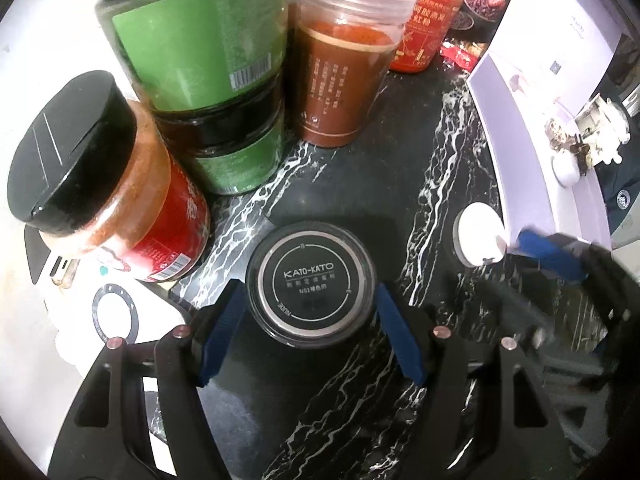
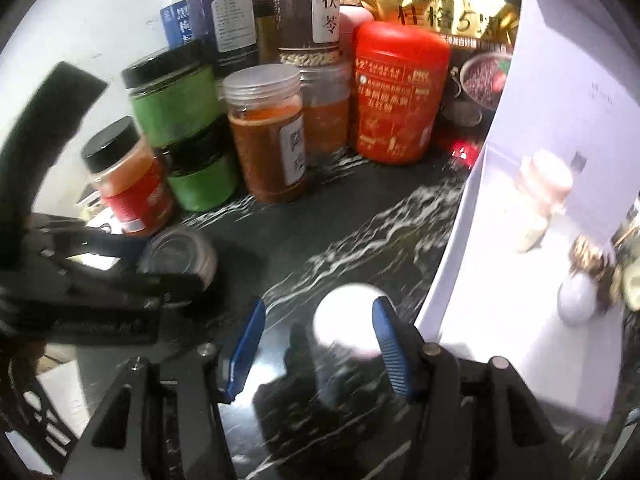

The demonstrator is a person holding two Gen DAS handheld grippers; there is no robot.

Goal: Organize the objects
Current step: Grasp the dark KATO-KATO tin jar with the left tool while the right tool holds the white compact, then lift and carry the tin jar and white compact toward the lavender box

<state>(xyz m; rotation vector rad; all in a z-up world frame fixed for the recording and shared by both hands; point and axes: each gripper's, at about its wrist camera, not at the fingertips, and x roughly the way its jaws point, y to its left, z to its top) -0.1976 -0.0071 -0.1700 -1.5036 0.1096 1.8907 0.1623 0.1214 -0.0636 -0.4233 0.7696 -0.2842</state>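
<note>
A: Where was the small round glass jar with the black "KATO-KATO" lid [image 1: 311, 286]?

B: It stood on the black counter with white marble veins [image 1: 432, 184], between the two blue fingers [image 1: 224, 332] of the left gripper [image 1: 308, 332]. The fingers stood spread on both sides of the jar. I could not tell if they already touched its wall.

A: And the right gripper [image 2: 318, 344]?

B: Its blue fingers [image 2: 386, 344] were released too, and a small white round cap [image 2: 348, 322] lay between them, closer to the right finger. The picture was blurred there, so contact was not clear.

A: What stood behind?

B: At the back of the counter, two green-labelled jars with black lids [image 1: 200, 60], one stacked on the other. Just beside them stood a clear plastic jar of brown powder [image 1: 344, 80], and further back a red canister [image 2: 398, 96]. Left of the stack was a red-labelled spice jar with a black lid [image 1: 100, 176]. A white carton [image 2: 532, 200] stood along the counter's right edge.
</note>
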